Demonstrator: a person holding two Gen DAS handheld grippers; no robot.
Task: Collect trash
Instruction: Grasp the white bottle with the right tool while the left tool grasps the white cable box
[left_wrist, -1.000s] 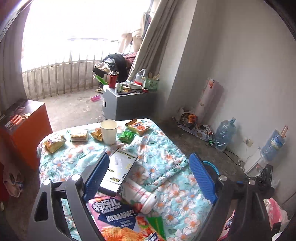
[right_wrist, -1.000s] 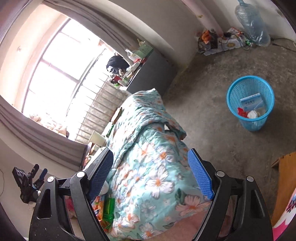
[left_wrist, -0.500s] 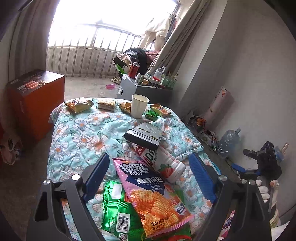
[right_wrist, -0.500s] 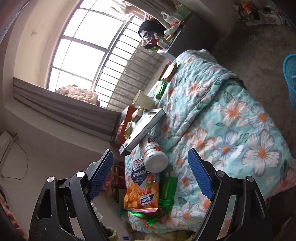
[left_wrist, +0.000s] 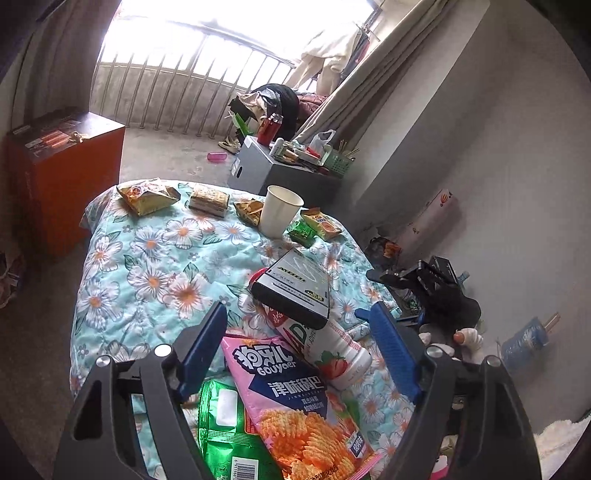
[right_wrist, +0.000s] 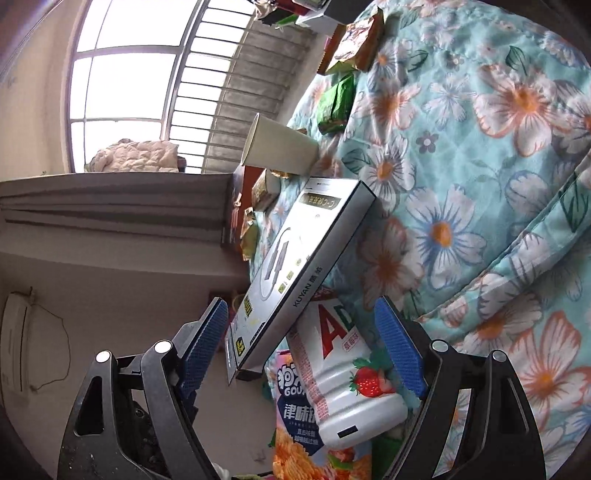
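Between the left gripper (left_wrist: 297, 345)'s parted jaws, which have just been narrowing, lies the pink snack bag (left_wrist: 295, 402), untouched. From the right wrist, the right gripper (right_wrist: 303, 350) gapes around the strawberry bottle (right_wrist: 347, 373); lifting it would probably tip off the box (right_wrist: 295, 273) leaning on it.

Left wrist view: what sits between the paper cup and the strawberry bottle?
The flat box lies between cup and bottle, its near end resting on the bottle; otherwise bare quilt. Left wrist view shows it.
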